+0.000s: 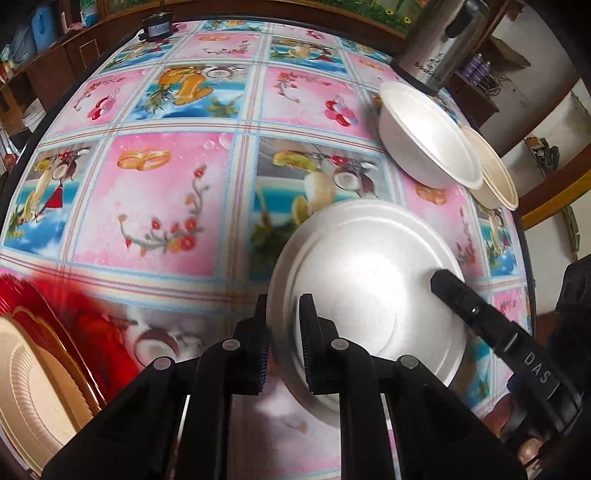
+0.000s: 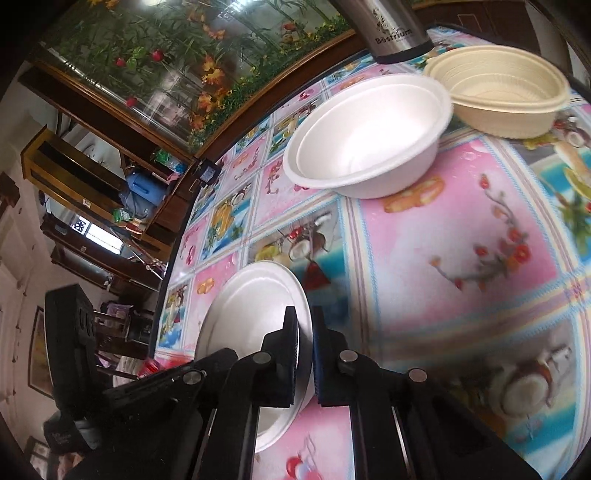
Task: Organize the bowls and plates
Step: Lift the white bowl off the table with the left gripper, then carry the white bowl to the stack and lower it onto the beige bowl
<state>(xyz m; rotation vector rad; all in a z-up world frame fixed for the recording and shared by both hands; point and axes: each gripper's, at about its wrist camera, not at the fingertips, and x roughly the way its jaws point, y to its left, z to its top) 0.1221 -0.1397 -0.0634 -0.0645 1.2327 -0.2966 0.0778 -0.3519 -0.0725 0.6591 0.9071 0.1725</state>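
A white foam plate (image 1: 369, 280) hangs tilted just above the table, held from both sides. My left gripper (image 1: 284, 332) is shut on its left rim, one finger on each face of the plate. My right gripper (image 2: 304, 343) is shut on the opposite rim of the same plate (image 2: 255, 302). In the left wrist view the right gripper (image 1: 441, 282) reaches in from the right across the plate. Two nested white bowls (image 1: 428, 136) (image 2: 369, 136) stand at the far right of the table, and beside them is a stack of beige bowls (image 1: 495, 173) (image 2: 502, 99).
The table wears a pink and blue flowered cloth (image 1: 166, 203). A steel thermos (image 1: 439, 40) (image 2: 391, 29) stands behind the bowls. At the near left lie a gold plate (image 1: 33, 387) and red plates (image 1: 74, 314). A small black object (image 1: 157, 27) sits at the far edge.
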